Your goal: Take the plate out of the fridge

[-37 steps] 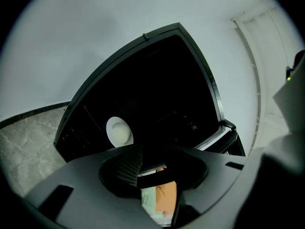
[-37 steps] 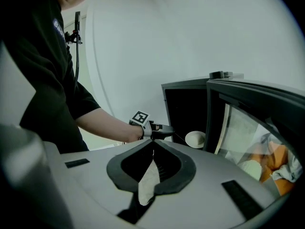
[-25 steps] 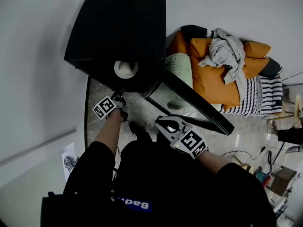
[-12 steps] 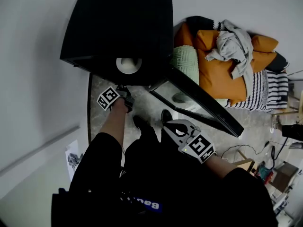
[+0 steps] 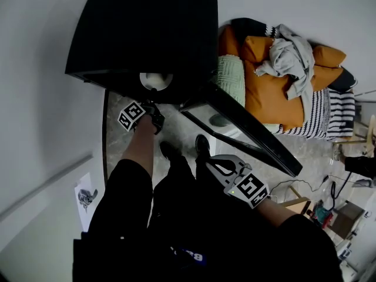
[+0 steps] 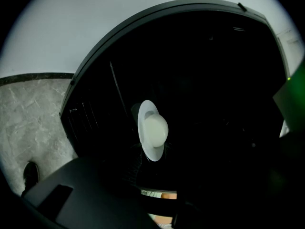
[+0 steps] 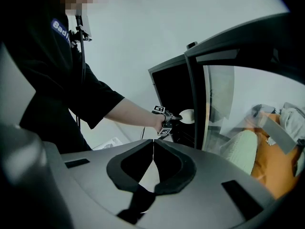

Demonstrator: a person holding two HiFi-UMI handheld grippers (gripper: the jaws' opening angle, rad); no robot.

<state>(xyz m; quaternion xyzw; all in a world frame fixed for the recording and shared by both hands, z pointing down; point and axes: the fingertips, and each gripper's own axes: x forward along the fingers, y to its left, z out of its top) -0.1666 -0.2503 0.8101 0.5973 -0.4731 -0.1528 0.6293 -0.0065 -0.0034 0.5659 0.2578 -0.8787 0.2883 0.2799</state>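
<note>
The black boxy fridge (image 5: 147, 34) stands open, its glass-paned door (image 5: 247, 128) swung out toward 4 o'clock in the head view. The white round plate (image 5: 155, 81) sits at the very mouth of the cabinet, at about 12 o'clock from the left claw (image 5: 153, 101), half over the dark front edge and not fully clear of it.

In the left gripper view the plate shows almost edge-on at centre, against the unlit interior. The claw's fingers are lost in that darkness, but the plate's lower rim runs straight down into them. In the right gripper view the left claw meets the plate's near rim, so it appears clamped on that rim.

The right claw (image 7: 152, 151) hangs low at 5 o'clock in the head view, well apart from the fridge, above the grey marbled floor (image 5: 176, 134). Its jaws are pressed together to a thin slit with nothing between them.

By my reading, the door is opened and the plate is gripped and brought to the threshold. What remains is drawing it fully out past the door edge.
</note>
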